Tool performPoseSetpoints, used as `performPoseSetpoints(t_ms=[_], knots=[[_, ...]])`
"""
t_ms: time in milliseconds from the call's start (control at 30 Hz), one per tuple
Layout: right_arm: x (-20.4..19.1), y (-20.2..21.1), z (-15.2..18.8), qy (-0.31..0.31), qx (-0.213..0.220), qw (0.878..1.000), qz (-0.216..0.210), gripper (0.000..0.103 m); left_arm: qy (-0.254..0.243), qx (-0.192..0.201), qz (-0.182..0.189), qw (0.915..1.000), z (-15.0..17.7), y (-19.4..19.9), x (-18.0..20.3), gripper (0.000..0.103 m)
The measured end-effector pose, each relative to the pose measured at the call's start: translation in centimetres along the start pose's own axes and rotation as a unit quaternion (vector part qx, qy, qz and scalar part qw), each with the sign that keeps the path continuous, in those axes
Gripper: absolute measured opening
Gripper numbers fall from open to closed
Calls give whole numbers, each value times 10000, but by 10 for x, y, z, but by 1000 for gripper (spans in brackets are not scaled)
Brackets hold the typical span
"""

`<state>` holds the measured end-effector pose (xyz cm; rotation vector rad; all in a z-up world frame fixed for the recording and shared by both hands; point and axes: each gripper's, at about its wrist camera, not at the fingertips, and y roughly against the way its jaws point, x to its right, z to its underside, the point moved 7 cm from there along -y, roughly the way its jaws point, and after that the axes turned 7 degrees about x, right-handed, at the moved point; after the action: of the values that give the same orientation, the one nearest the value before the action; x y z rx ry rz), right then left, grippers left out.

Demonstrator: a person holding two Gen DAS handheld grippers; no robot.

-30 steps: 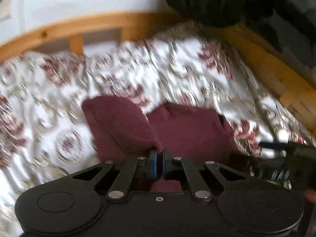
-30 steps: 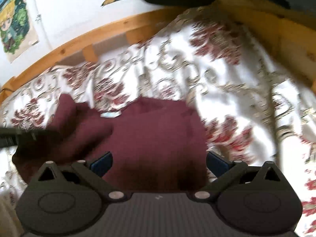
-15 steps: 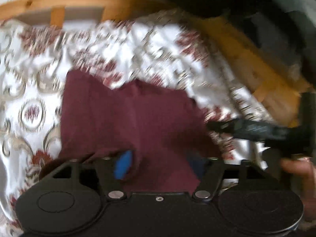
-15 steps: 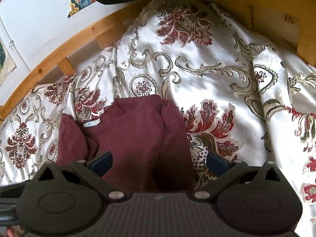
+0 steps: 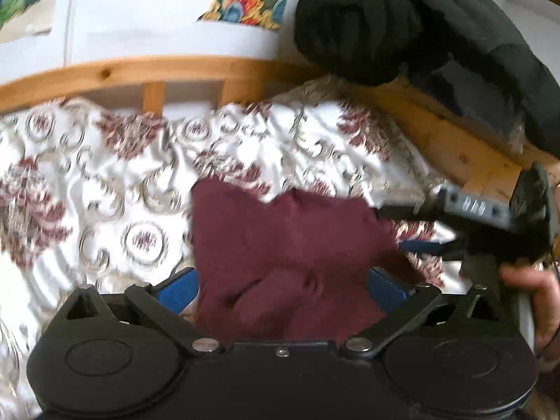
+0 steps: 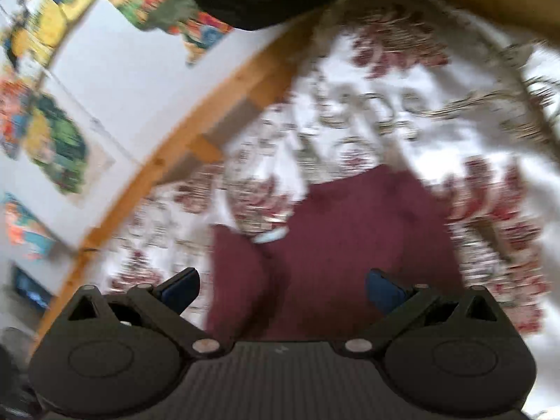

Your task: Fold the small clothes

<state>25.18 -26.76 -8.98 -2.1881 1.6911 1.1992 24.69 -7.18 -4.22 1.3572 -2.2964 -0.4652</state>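
A small maroon garment (image 5: pixel 287 231) lies partly folded on the patterned bedspread (image 5: pixel 105 192). My left gripper (image 5: pixel 283 287) hovers over its near edge, jaws still opening and wide apart. The cloth lies under and between the blue pads without being pressed. My right gripper (image 6: pixel 281 287) is open above the same garment (image 6: pixel 350 245), whose white label (image 6: pixel 271 236) shows at the far edge. In the left wrist view the right gripper (image 5: pixel 395 229) reaches in from the right, held by a hand (image 5: pixel 535 290), its fingers at the garment's right edge.
A wooden bed rail (image 5: pixel 157 70) runs along the far side and right of the bedspread. A bulky black cloth (image 5: pixel 385 24) hangs over the rail's far right corner. Colourful posters (image 6: pixel 59 147) cover the white wall behind.
My left gripper was shut on a fold of the maroon garment. It has let go and now stands wide open. The right gripper has rolled and stayed open.
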Motion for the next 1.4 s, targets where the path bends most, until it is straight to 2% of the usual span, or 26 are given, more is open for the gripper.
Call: performPoseSetpoints(t_ms=[67,233,433,567,633,700,733,767,800,900,967,1033,1067,1133,1200,1400], knots=[[-3,-7,6,-81,-148,9997,-203,103,32,-68,32,10000,11,-1,-5,102],[-4,-33,21,-512,-569,9960,-471,103,-470,-612,-287,9966,32,-19,0,102],[-8,-71,34,-342,-908,9938,-539,103,-535,-1302,-585,9883,51,-42,-6,102],[-17,-95,39,-118,-1094,9914,-715,103,-479,-1221,-751,9885,45,-39,-7,102],[-18,-106,40,-68,-1123,9916,-637,99,-603,-1079,-747,9895,42,-35,-2,102],[-17,-113,43,-100,-1192,9912,-572,92,-654,-1096,-775,9888,43,-36,-1,102],[-16,-116,44,-93,-1222,9910,-532,90,-651,-1112,-798,9884,44,-37,-2,100],[-16,-119,45,-63,-1226,9911,-511,84,-636,-1105,-815,9885,43,-37,-2,98],[-16,-120,46,-41,-1223,9912,-503,76,-623,-1084,-801,9889,42,-37,-2,92],[-13,-119,47,-7,-1203,9919,-415,67,-645,-984,-744,9903,40,-33,3,76],[-11,-117,46,34,-1155,9927,-338,57,-725,-915,-747,9904,40,-31,7,70],[-9,-115,44,53,-1113,9933,-299,47,-791,-827,-729,9908,38,-28,11,57],[-9,-114,43,54,-1087,9937,-278,40,-815,-785,-731,9909,38,-26,13,53],[-7,-112,40,57,-999,9947,-227,37,-866,-726,-704,9911,37,-24,16,46],[-8,-109,35,97,-860,9961,-188,26,-962,-663,-668,9909,37,-22,20,38],[-11,-96,18,155,-508,9984,-194,19,-1249,-594,-437,9894,40,-22,39,28]])
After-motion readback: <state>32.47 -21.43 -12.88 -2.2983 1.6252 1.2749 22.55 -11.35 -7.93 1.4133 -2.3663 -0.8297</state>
